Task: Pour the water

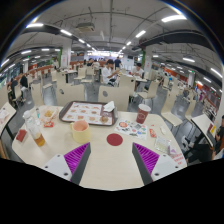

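The gripper (pixel 112 160) hung wide and empty, short of the cup (pixel 81 130); pouring had seemingly not begun.

Gripper (pixel 112 158) level, fingers wide apart, empty

Table (pixel 105 165): pale top, carrying everything ahead of me.
Tray (pixel 88 112): rectangular, beyond the middle of the table, holding food I cannot make out.
Red disc (pixel 114 139): small, flat on the table, nearer me than the tray.
Plate (pixel 131 127): right of the tray, with mixed small items on it.
Hall: rows of other tables and chairs (pixel 165 97), ceiling light strips (pixel 60 32) overhead.
Person (pixel 106 72): standing far back, in a white top.
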The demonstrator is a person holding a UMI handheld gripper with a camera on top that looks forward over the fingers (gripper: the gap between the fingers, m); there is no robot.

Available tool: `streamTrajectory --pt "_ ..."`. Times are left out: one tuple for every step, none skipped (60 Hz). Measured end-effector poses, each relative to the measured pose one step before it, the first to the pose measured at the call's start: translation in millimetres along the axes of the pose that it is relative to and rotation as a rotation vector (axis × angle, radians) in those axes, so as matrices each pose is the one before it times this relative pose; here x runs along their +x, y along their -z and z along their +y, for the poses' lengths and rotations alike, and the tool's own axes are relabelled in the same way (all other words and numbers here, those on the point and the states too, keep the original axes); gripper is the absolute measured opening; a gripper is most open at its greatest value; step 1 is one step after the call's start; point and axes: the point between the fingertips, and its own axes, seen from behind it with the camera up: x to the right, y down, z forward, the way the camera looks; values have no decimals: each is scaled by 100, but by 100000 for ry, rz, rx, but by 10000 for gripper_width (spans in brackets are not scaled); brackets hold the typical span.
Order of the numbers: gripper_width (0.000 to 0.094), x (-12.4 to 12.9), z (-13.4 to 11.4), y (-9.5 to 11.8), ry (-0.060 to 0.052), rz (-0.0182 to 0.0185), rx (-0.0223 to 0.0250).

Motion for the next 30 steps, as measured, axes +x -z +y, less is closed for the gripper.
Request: streamTrajectory --pt "848 37 36 -10 175 205 -147" --pt "848 -1 42 -10 118 168 -204" --pt "847 -51 27 -12 12 149 -157" --pt "847 -114 -8 -17 -58 141 -45" --pt "849 -48 63 -29 -30 103 9" --pt "846 -193 11 49 -42 155 -73" --pt "846 -158 46 24 73 179 -212" --pt "846 -180 89 19 116 270 -262" --pt "845 -178 94 60 181 369 -253" --pt "847 -186 127 77 198 346 -255" --pt "845 -187 169 69 193 386 -243" --pt "849 -210 181 78 167 333 -263" --pt "846 -256 226 93 158 284 -348" --pt "847 -283 253 100 67 193 -372" --pt "845 -312 273 84 -7 180 -430" --pt "847 -366 300 132 -84 135 -419" --pt "845 -385 301 132 -191 111 -425" --pt "844 -432 360 171 -275 27 -438" --pt "845 -479 385 147 -205 -116 -440" --pt "845 -555 383 160 -207 -196 -426" --pt "845 -578 394 145 -178 -175 -354" --pt "844 -616 402 190 -195 -153 -315" --pt "846 -635 411 198 -227 -188 -364" --pt "843 -663 400 178 -203 -206 -386" --pt "843 -704 416 197 -150 -238 -475" --pt "844 -768 446 164 -104 -287 -508" --pt "845 -801 428 142 -131 -380 -513" --pt "846 -834 399 158 -159 -418 -489" --pt "843 -880 415 131 -146 -452 -415" --pt "844 -916 360 87 -139 -463 -296"
